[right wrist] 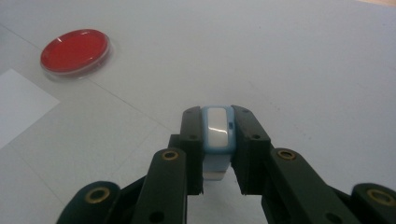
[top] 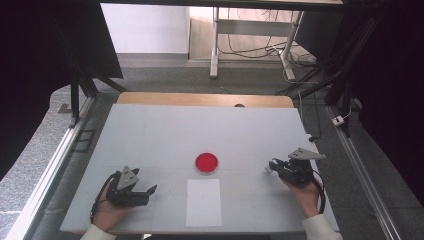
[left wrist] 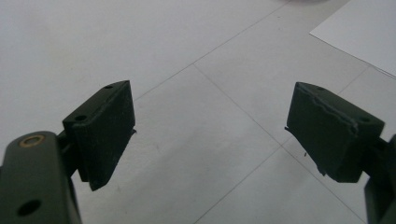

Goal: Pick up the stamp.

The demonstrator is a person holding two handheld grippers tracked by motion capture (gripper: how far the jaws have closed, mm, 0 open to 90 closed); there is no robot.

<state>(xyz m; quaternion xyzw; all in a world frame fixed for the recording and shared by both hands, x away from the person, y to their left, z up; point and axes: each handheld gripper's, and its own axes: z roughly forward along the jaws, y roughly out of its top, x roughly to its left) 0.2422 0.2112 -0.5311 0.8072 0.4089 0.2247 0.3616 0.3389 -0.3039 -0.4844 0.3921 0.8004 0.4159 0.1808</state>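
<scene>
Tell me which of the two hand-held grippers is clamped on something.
The right hand-held gripper: its jaws are shut on a small light-blue and white block. The left hand-held gripper has its jaws wide apart over bare table.

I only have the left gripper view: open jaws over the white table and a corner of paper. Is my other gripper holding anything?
Observer: Yes, the right gripper is shut on a small light-blue and white block.
Operator: Anything else on the table?
Observer: A round red dish sits at the middle, just beyond the far end of the white paper sheet.
Operator: Where is the right gripper compared with that dish?
Observer: In the high view it is well to the dish's right, apart from it.
</scene>
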